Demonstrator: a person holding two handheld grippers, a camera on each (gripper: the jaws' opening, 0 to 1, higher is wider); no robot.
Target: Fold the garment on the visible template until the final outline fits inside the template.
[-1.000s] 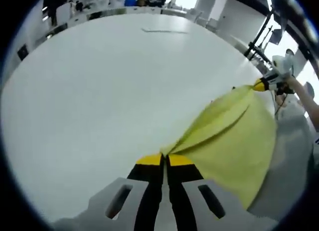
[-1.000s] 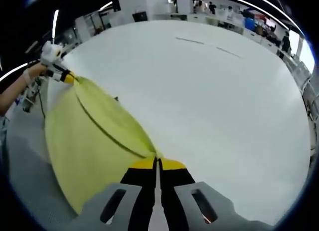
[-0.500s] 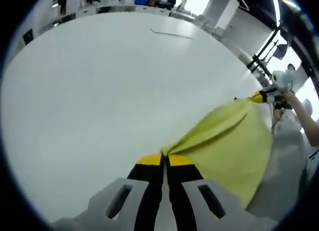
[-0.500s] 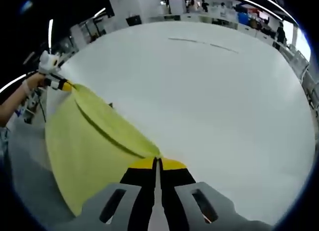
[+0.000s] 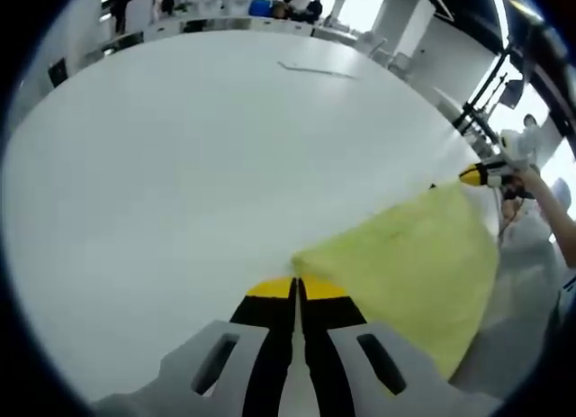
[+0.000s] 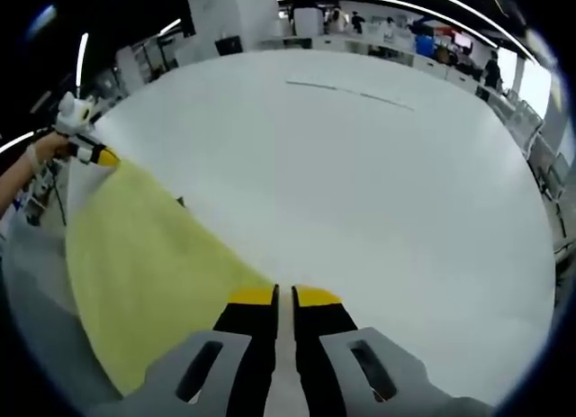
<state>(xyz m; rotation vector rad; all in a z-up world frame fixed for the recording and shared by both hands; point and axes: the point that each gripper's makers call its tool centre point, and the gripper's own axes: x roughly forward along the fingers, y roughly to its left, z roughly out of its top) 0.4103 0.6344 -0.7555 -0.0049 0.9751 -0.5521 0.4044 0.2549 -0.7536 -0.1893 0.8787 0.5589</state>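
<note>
Two claws, each clenched on a corner of yellow garment (image 5: 414,273), cloth stretched taut between them over white surface (image 5: 198,165). Left claw (image 5: 297,286) jaws together at near corner, right claw (image 5: 481,174) at far corner. Right claw (image 6: 283,295) likewise pinching garment (image 6: 144,264), left claw (image 6: 94,156) far off with a hand (image 6: 45,147); thin line marks (image 6: 351,91) on surface (image 6: 378,192) beyond

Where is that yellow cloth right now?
The yellow cloth is stretched between both grippers over the white table: right of the left gripper in its view, left of the right gripper in the other.
</note>
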